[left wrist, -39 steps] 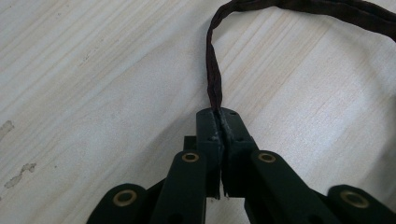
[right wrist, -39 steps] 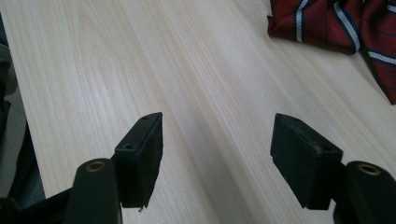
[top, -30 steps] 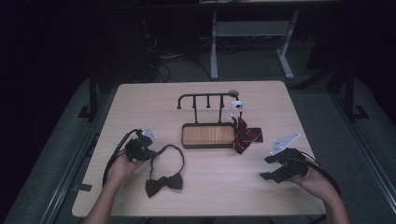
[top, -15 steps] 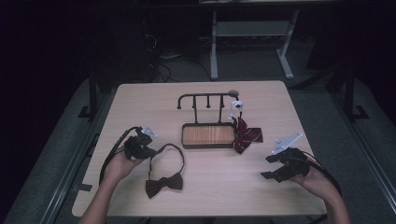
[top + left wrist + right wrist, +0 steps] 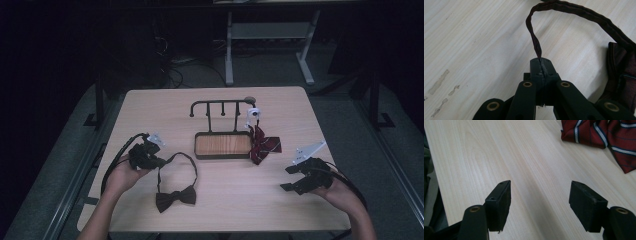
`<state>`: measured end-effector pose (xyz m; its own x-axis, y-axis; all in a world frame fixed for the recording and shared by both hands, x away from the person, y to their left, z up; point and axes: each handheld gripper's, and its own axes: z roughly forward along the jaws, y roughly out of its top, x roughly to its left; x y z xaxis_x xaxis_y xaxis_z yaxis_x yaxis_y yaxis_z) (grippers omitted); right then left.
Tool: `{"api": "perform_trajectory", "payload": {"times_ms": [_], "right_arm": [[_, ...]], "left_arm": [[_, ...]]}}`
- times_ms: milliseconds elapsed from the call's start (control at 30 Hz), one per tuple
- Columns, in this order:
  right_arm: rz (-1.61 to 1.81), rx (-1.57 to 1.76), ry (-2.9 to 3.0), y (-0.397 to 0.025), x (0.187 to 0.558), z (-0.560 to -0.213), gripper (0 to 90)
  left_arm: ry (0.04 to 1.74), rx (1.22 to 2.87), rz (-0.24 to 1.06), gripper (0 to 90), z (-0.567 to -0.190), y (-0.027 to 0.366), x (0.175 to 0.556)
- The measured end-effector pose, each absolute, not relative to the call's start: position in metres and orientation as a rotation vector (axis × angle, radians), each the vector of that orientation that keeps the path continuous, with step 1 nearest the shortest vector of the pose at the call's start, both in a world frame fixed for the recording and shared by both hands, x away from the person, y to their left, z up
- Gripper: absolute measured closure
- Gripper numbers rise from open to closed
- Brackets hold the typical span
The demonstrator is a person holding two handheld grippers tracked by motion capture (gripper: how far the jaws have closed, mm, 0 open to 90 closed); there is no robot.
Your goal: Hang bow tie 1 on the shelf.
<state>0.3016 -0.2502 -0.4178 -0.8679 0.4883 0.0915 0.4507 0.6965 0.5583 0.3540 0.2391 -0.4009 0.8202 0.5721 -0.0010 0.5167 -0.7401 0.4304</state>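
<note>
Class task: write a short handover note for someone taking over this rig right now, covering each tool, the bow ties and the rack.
Left tool: shut on the strap of the dark bow tie, whose bow lies on the table.
Right tool: open, holding nothing, above bare table.
Striped tie: beside the rack's wooden base, right side.
Rack hooks: nothing hung.
Likely left: hang the dark bow tie.
</note>
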Motion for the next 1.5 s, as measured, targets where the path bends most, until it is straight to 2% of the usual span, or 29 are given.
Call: {"api": "perform_trajectory", "payload": {"times_ms": [1500], "right_arm": [[0.91,0.795,2.808,-0.254,0.303,-0.415,33.5]], "left_arm": [[0.626,2.592,0.161,89.3,-0.335,0.222,0.341]]}}
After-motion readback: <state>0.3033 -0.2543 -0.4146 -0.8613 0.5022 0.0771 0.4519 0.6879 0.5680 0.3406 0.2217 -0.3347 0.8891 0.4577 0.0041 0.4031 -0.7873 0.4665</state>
